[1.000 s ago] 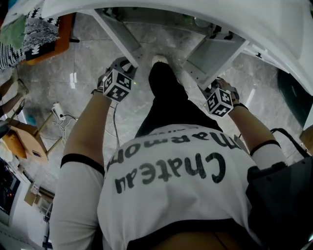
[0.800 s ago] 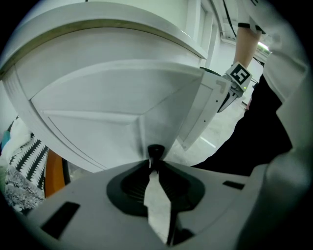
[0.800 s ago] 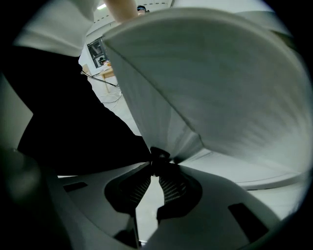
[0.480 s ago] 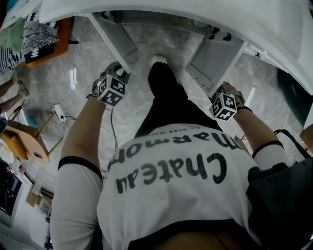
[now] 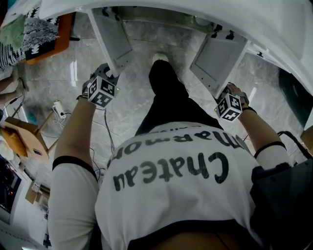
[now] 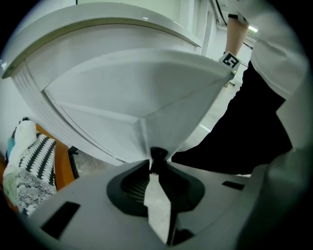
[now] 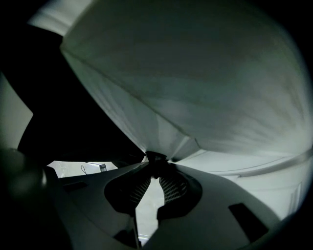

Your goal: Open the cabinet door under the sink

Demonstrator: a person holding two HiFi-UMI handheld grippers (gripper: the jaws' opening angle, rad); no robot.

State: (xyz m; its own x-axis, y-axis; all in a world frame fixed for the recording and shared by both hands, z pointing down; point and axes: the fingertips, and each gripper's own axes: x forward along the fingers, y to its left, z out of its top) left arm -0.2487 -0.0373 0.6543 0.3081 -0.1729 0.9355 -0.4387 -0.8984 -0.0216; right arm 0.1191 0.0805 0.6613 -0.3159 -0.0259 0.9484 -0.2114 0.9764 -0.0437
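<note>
Left side: the left gripper (image 6: 157, 157) has its jaws pinched together on the free edge of the left door (image 5: 115, 36), at its lower corner.
Right side: the right gripper (image 7: 155, 158) has its jaws clamped on the corner of the right door (image 5: 217, 57).
Doors: both white, swung out from under the counter (image 5: 205, 12) at the top of the head view, one upper left of centre, one upper right.
Between the doors: the person's black trouser leg (image 5: 168, 97), over the grey marble floor (image 5: 73, 73).
Upper left corner: patterned cloth (image 5: 34, 31).
</note>
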